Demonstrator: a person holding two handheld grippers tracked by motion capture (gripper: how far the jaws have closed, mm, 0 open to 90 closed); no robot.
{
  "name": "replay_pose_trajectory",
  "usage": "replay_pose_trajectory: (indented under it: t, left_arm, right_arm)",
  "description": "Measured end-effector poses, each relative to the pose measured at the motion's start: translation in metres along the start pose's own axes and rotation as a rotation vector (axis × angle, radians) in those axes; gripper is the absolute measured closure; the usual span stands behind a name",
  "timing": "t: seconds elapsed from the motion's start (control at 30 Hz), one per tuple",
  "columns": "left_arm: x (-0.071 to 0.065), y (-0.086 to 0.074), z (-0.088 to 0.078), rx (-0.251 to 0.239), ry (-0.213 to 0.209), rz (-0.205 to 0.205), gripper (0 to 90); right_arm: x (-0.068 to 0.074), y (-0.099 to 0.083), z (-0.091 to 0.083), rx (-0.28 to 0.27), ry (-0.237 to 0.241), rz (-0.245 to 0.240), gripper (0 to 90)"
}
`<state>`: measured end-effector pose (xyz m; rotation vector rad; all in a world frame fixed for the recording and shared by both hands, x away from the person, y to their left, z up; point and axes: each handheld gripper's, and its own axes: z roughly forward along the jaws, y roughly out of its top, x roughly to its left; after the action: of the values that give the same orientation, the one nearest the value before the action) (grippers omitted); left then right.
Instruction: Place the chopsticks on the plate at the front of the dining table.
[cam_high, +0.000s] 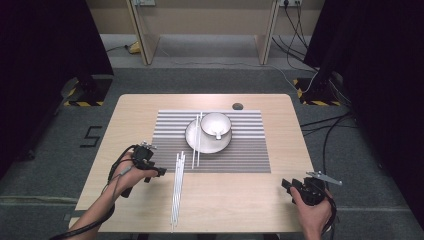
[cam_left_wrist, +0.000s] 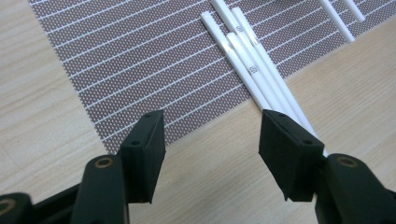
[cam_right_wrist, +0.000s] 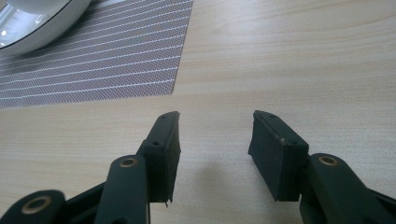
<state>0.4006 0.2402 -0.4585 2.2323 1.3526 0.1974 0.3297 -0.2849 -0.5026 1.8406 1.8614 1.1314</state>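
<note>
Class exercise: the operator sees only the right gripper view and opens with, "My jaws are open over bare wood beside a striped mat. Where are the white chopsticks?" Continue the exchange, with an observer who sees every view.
Observer: A bundle of white chopsticks lies across the mat's near edge, running toward the person.
Operator: Is the other gripper near it?
Observer: Yes, the left gripper is open right beside the bundle, with the sticks passing by one jaw.
Operator: Any more chopsticks?
Observer: Two more lean on the plate, beside a bowl that holds a spoon.
</note>
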Motion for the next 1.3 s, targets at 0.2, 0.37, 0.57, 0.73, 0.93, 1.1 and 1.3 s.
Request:
replay_pose_trajectory:
  t: [0.2, 0.37, 0.57, 0.73, 0.93, 1.1, 1.3]
  left_arm:
    - [0.003, -0.007, -0.002, -0.006, -0.002, -0.008, 40.4]
    - [0.005, -0.012, -0.003, -0.024, -0.002, -0.008, 40.4]
    - [0.011, -0.02, -0.007, -0.043, 0.006, -0.016, 40.3]
    - [0.016, -0.027, -0.009, -0.054, 0.013, -0.029, 40.3]
    - [0.022, -0.037, -0.011, -0.065, 0.034, -0.048, 39.8]
    - [0.027, -0.046, -0.014, -0.073, 0.038, -0.063, 39.7]
    - [0.033, -0.055, -0.018, -0.099, 0.054, -0.086, 40.0]
  right_arm:
    - [0.0, 0.0, 0.0, -0.002, -0.001, -0.002, 52.5]
    - [0.0, 0.0, 0.0, -0.001, 0.0, -0.001, 52.5]
    - [-0.001, 0.0, -0.001, -0.004, -0.002, 0.001, 52.5]
    - [-0.001, 0.0, -0.001, -0.006, -0.003, 0.001, 52.5]
    - [-0.001, 0.0, -0.001, -0.005, -0.003, 0.002, 52.4]
    - [-0.001, 0.0, -0.001, -0.006, -0.004, 0.002, 52.4]
    - [-0.001, 0.0, -0.001, -0.007, -0.003, 0.005, 52.3]
